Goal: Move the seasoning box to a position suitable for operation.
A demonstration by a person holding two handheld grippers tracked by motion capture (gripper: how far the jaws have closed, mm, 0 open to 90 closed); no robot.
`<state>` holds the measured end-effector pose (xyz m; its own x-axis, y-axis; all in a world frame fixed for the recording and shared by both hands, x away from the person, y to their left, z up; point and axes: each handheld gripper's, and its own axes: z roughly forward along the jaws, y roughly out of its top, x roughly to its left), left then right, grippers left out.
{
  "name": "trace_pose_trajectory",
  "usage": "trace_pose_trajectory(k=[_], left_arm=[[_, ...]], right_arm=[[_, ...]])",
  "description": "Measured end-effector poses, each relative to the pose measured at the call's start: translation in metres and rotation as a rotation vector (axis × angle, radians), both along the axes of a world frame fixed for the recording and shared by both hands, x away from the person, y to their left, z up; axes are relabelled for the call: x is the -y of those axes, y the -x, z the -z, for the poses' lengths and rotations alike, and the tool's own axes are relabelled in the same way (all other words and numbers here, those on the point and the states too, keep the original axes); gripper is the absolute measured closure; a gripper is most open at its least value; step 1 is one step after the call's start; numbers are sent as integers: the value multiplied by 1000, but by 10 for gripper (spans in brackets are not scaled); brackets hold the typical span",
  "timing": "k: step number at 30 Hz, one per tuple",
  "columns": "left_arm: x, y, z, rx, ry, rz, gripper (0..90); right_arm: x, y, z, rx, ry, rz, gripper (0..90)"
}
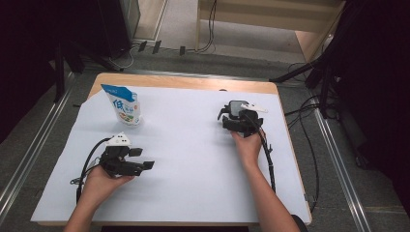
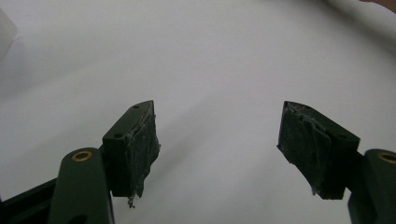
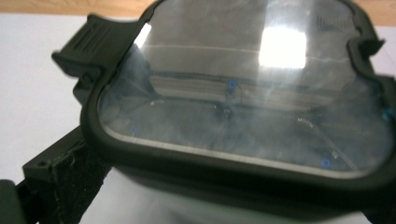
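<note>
Pouch [image 1: 126, 107]: upright at the far left of the white sheet [image 1: 193, 159], untouched.
Left gripper [image 1: 143, 160]: jaws spread wide over bare sheet, nothing between them.
Lidded box [image 1: 236, 110]: far right; looks rigid, light, with a slick clear lid; best gripped by its dark rim.
Right gripper [image 1: 232, 118]: clamped on the box.

A white pouch [image 1: 124, 107] stands near the table's [image 1: 183, 83] far-left corner. A dark-rimmed clear container [image 1: 235, 109] sits toward the far-right edge. Between them lies open passage.
</note>
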<state>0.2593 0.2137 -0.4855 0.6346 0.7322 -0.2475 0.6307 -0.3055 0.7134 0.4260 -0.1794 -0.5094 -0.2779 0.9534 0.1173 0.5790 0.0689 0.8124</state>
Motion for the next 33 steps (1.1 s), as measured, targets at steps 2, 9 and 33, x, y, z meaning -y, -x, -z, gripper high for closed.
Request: trace_pose_trajectory(k=[2, 9, 33], left_arm=[[-2, 1, 1, 1, 4, -9, 287], [-6, 6, 1, 5, 0, -25, 289], [-4, 2, 1, -2, 10, -24, 298]], right_arm=[[2, -3, 1, 6, -31, 0, 0], [-1, -12, 5, 12, -25, 9, 0], [8, -11, 4, 65, 11, -3, 139]])
